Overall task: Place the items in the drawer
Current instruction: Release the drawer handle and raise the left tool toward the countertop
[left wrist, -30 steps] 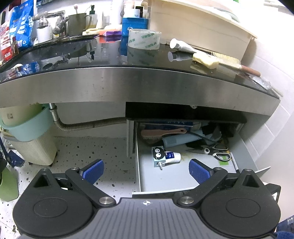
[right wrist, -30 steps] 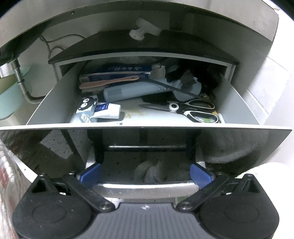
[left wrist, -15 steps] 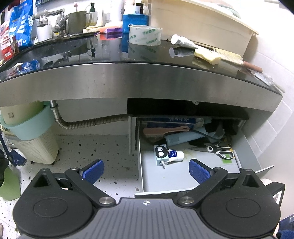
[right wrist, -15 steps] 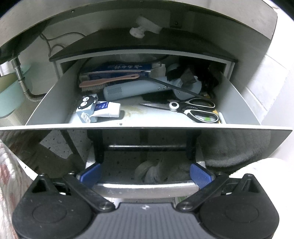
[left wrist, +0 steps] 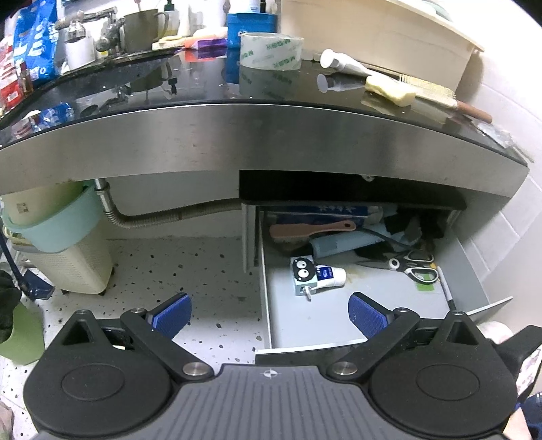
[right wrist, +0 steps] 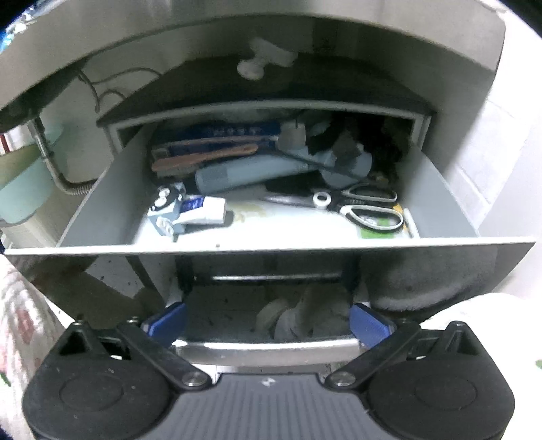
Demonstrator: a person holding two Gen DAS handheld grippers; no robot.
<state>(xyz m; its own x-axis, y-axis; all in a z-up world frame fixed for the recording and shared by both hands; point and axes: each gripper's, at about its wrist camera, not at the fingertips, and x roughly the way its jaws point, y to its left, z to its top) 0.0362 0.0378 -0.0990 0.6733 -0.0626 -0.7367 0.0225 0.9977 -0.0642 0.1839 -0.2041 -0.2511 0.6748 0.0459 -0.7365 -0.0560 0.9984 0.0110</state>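
The grey drawer stands pulled out under the black counter; it also shows in the right wrist view. It holds scissors, a small white tube, a pink brush and a blue cylinder. On the counter lie a tape roll, a white tube, a yellow sponge and a long brush. My left gripper is open and empty, above the drawer's front left corner. My right gripper is open, its pads either side of the drawer's metal handle.
A cream basket and a teal basin stand on the speckled floor at left, beside a flexible drain hose. A faucet, cup and packages crowd the counter's back. A white tiled wall borders the drawer on the right.
The left gripper has risen a little, so more of the counter top shows. The right view is now blurred and sits slightly higher over the drawer. Both grippers stay open.
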